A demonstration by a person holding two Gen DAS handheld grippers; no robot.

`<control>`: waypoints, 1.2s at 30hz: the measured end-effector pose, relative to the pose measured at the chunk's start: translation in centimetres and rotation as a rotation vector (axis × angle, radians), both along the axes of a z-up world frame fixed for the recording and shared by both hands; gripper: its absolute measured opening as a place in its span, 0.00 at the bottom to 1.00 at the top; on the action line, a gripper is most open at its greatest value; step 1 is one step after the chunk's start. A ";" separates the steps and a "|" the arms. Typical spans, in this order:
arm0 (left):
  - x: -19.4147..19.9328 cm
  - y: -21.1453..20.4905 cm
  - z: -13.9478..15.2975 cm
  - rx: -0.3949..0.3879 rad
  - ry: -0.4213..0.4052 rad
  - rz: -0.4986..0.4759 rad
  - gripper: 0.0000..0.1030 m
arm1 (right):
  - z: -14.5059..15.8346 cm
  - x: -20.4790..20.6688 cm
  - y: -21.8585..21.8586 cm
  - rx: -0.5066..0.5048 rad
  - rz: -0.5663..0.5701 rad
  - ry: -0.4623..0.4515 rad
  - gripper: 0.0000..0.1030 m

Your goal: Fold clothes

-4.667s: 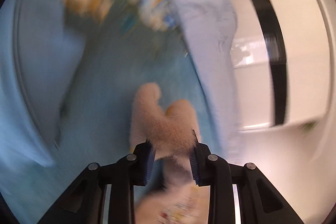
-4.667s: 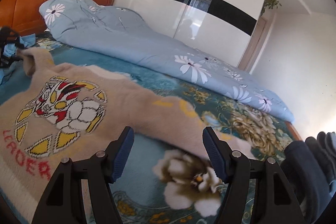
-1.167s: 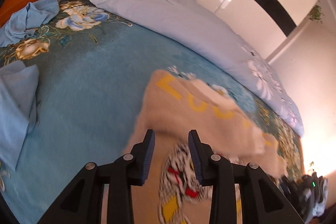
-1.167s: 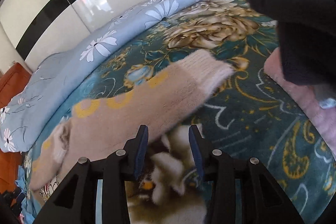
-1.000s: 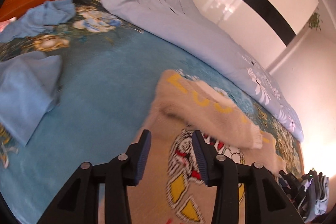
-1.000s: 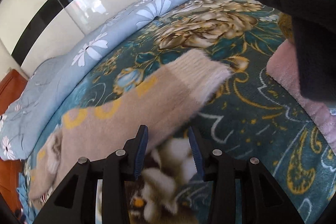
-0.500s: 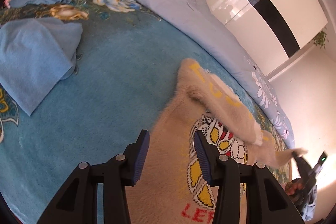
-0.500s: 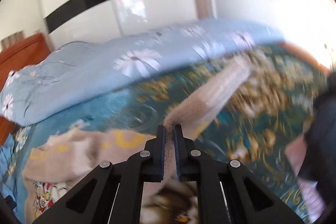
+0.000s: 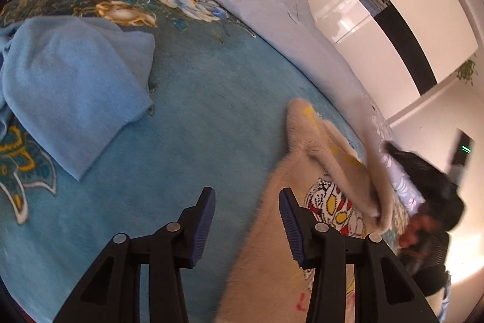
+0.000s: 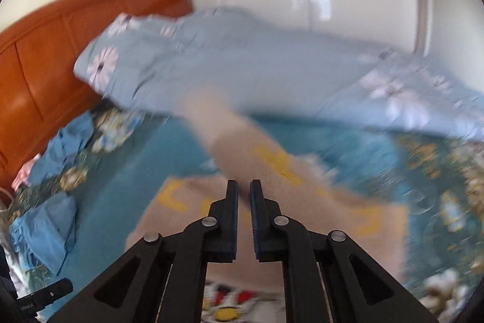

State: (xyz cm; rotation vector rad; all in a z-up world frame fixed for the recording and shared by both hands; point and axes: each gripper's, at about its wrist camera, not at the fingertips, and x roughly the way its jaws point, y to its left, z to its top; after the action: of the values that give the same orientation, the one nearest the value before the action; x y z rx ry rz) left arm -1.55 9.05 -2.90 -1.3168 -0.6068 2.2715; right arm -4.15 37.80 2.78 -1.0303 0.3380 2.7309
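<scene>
Left tool (image 9: 246,212) wide, right tool (image 10: 244,196) clamping beige sweater (image 10: 272,202), teal bedspread (image 9: 187,123), white wardrobe (image 9: 378,29)

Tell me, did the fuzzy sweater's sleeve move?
Yes. The right gripper has carried the sleeve off the flowered bedspread, across the sweater, toward the headboard.

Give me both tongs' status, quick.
Left tongs: open, empty, over the fuzzy beige knit sweater.
Right tongs: shut on the beige sweater's sleeve.

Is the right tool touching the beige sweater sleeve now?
Touching. In the right wrist view, the right tool is nearly closed on the beige sweater sleeve, which runs up from between its pads, though the picture is blurred.
</scene>
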 end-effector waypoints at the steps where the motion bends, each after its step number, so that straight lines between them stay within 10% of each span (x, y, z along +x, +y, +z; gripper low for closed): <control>1: 0.0 -0.1 0.0 -0.004 0.006 -0.010 0.46 | -1.5 -1.2 -1.0 -0.026 0.026 -0.037 0.04; 10: -0.6 0.7 -0.8 0.005 -0.019 -0.054 0.46 | -4.9 -2.2 -3.4 0.039 0.141 -0.138 0.06; 14: -0.1 1.4 -1.0 0.015 -0.021 -0.087 0.51 | -5.4 -2.6 -2.5 0.053 0.200 -0.181 0.35; 22: -0.1 2.1 -2.7 -0.001 -0.061 -0.135 0.60 | -8.0 -3.8 -3.8 0.369 0.297 -0.292 0.38; 25: 0.0 2.1 -3.3 0.003 -0.073 -0.135 0.60 | -8.3 -3.9 -4.3 0.427 0.309 -0.305 0.37; 29: -0.1 2.0 -3.2 0.008 -0.068 -0.141 0.61 | -7.9 -4.7 -4.4 0.395 0.273 -0.343 0.08; 36: -0.1 2.3 -3.1 0.004 -0.073 -0.154 0.61 | -2.5 -2.8 -4.9 0.165 0.294 -0.148 0.06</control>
State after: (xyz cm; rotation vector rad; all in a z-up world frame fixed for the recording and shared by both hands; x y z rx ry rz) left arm -1.65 11.33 -6.03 -1.3992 -0.5151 2.1062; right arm -7.00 32.92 0.29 -1.3157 -0.0682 2.8486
